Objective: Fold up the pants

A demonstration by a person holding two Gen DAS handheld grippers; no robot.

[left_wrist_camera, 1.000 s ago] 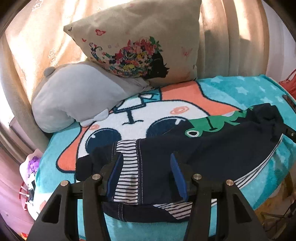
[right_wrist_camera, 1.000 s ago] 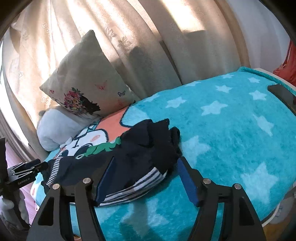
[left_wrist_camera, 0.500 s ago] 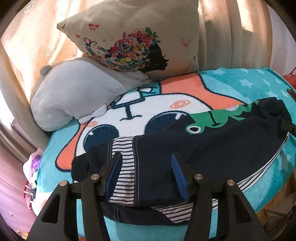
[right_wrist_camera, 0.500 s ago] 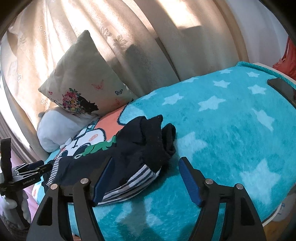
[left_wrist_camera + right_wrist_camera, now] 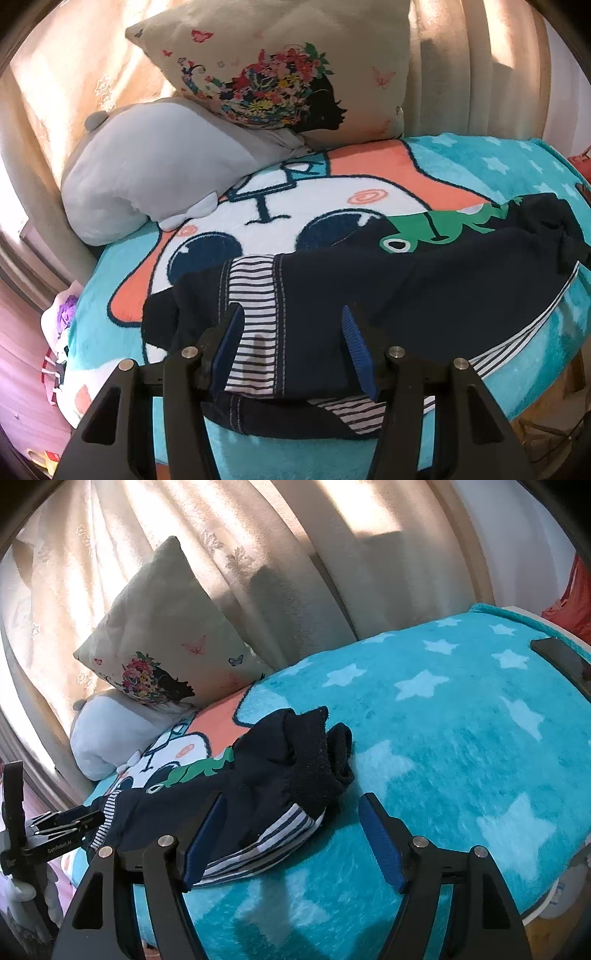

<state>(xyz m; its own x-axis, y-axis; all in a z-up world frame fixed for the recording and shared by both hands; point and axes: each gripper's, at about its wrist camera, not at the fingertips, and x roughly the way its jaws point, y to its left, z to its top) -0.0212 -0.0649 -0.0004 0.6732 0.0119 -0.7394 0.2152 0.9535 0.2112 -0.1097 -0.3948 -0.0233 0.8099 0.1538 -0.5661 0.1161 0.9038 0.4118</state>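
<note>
Dark navy pants (image 5: 369, 291) with striped trim and a green print lie folded lengthwise across the turquoise blanket (image 5: 480, 162). My left gripper (image 5: 291, 332) is open, its blue pads over the striped waistband end, not closed on it. In the right wrist view the pants (image 5: 266, 786) show their bunched cuff end. My right gripper (image 5: 291, 823) is open just above and short of that end, its left pad over the striped edge. The left gripper (image 5: 66, 823) shows at the far left of that view.
A floral cushion (image 5: 295, 70) and a grey plush pillow (image 5: 159, 166) lean against the curtain (image 5: 258, 554) at the back. A dark flat object (image 5: 561, 661) lies at the blanket's right edge. The bed's front edge drops off just below both grippers.
Both grippers have pulled back and risen slightly from the pants, staying open. The pants have not moved.
</note>
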